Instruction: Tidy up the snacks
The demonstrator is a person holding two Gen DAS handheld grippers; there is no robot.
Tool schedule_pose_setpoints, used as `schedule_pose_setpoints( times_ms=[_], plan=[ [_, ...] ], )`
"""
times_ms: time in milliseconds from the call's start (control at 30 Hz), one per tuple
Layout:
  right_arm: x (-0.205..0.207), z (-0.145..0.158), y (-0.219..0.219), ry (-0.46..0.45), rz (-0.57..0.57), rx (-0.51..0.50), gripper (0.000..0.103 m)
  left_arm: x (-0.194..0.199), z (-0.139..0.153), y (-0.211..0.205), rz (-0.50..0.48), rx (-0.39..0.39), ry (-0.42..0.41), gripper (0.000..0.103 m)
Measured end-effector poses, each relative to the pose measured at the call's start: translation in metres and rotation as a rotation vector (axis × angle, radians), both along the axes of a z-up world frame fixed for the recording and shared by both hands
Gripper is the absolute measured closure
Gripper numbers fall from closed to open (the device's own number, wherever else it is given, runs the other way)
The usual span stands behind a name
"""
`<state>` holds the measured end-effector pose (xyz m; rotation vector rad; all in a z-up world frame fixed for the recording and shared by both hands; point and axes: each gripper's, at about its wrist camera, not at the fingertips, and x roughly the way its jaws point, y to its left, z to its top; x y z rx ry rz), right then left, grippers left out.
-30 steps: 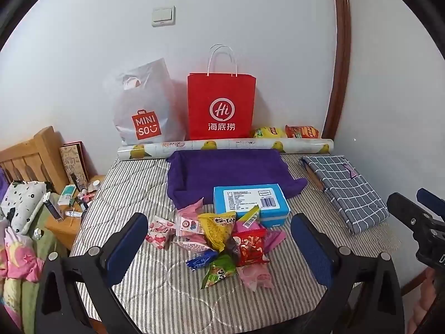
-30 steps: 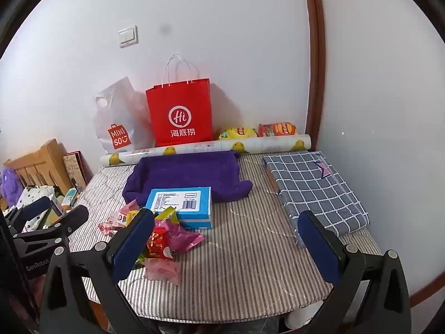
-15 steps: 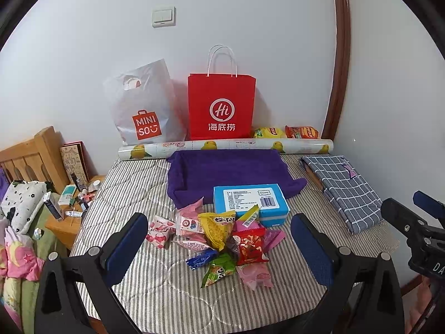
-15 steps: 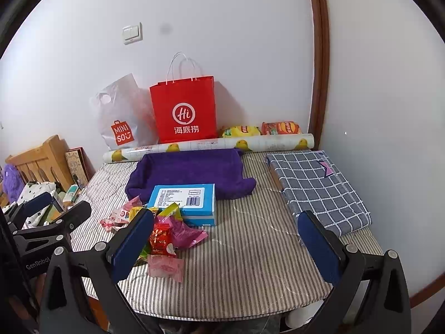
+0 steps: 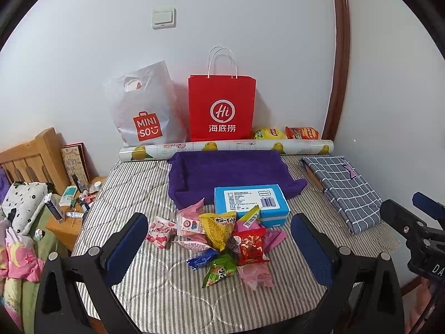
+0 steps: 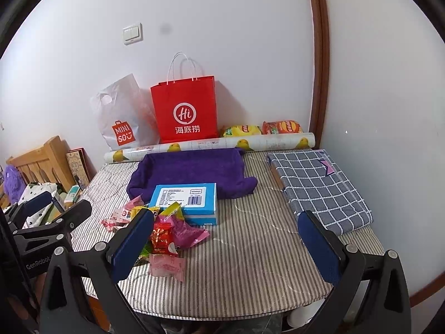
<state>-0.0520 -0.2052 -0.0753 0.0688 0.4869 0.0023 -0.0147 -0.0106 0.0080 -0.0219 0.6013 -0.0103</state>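
Snack packets (image 5: 222,239) lie in a loose heap on the striped worktop (image 5: 167,286), just in front of a blue box (image 5: 250,203) that sits partly on a purple towel (image 5: 228,172). Among the heap are a yellow packet (image 5: 216,229), a red one (image 5: 250,246), a green one (image 5: 219,270) and several pink ones. Both grippers hover above the near edge of the worktop, holding nothing. The left gripper (image 5: 219,250) has its blue-padded fingers (image 5: 126,247) spread wide, with the heap showing between them. The right gripper (image 6: 225,247) is likewise spread wide, its left finger in front of the heap and bare striped cloth between its fingers. Against the wall stand a red paper bag (image 5: 221,108) and a white plastic bag (image 5: 144,111), behind a printed roll (image 5: 225,147). Two crisp bags (image 5: 286,133) lie by the roll. A checked folded cloth (image 5: 345,189) rests at the right side.
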Motion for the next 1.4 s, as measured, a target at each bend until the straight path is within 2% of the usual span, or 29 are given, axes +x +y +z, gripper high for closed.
schedule_pose_setpoints(
  times_ms=[600, 1400],
  plan=[
    [0.001, -0.009, 0.002, 0.016, 0.000, 0.004, 0.001, -0.001, -0.004, 0.001, 0.005, -0.006, 0.006, 0.000],
    [-0.012, -0.001, 0.009, -0.017, 0.011, -0.003, 0.001, -0.005, -0.003, 0.002, 0.004, -0.009, 0.000, 0.000]
  ],
)
